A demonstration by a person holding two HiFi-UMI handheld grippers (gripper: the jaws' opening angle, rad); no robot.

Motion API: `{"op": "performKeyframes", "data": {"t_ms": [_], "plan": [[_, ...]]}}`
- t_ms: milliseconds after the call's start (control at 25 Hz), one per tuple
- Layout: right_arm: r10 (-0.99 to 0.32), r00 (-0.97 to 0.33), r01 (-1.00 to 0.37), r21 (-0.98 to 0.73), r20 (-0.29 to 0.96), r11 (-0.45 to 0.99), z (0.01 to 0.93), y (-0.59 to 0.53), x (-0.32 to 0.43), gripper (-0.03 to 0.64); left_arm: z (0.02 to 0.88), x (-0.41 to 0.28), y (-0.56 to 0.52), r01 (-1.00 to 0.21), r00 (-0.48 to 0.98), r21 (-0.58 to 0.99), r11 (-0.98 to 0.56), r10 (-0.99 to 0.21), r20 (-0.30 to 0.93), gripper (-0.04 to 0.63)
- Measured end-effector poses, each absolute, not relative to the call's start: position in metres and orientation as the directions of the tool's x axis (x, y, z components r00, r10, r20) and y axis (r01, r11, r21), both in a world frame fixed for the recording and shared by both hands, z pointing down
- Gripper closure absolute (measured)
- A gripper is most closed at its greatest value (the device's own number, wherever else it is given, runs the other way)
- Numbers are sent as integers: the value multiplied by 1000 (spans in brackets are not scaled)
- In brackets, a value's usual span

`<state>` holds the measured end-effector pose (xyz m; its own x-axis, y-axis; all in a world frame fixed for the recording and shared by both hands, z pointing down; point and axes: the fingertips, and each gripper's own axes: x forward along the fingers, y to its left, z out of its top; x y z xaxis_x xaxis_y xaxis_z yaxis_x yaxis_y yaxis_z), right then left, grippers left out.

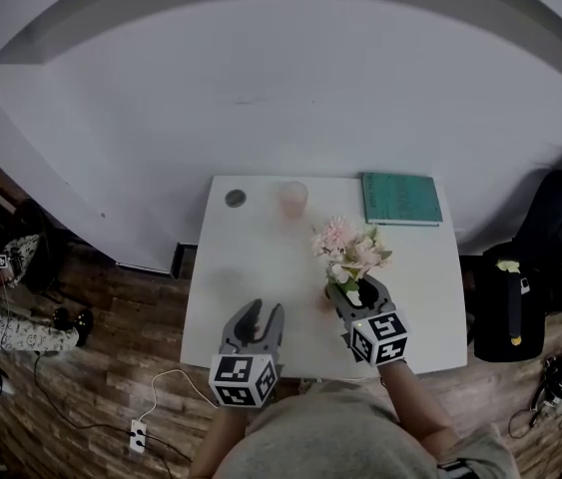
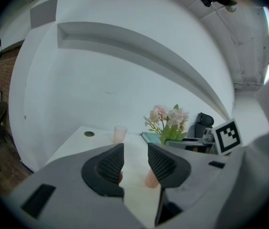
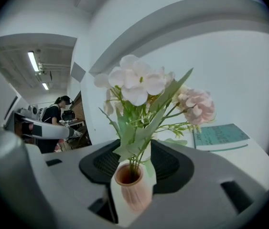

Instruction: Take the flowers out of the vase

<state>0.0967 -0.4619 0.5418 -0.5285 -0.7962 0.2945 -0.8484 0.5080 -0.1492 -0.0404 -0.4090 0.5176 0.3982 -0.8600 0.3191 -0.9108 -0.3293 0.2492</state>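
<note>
A small ribbed pink vase [image 3: 133,189] stands on the white table [image 1: 251,257] and holds a bunch of pink and white flowers [image 3: 139,82] with green leaves. In the head view the flowers [image 1: 350,252] rise just beyond my right gripper [image 1: 358,289]. My right gripper [image 3: 136,159] is open, its jaws wide on either side of the stems just above the vase's mouth, pads apart from them. My left gripper [image 1: 261,312] hovers open near the table's front edge, left of the vase, with nothing between its fingers. The left gripper view shows the flowers [image 2: 168,120] ahead to its right.
A teal book [image 1: 401,199] lies at the table's back right. A pink cup [image 1: 292,199] and a small dark disc [image 1: 235,199] stand at the back. Black bags [image 1: 550,267] sit right of the table. A power strip [image 1: 138,433] lies on the floor.
</note>
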Motion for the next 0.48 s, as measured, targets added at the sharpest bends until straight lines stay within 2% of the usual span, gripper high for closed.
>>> {"op": "performKeyframes", "data": {"t_ms": [240, 480], "plan": [[-793, -538, -843, -158, 285, 515, 544, -468, 93, 439, 522, -42, -411, -915, 388, 252, -316, -862, 327, 449], [-785, -553, -833, -165, 278, 528, 542, -467, 92, 501, 524, -47, -408, -918, 377, 255, -303, -866, 329, 449]]}}
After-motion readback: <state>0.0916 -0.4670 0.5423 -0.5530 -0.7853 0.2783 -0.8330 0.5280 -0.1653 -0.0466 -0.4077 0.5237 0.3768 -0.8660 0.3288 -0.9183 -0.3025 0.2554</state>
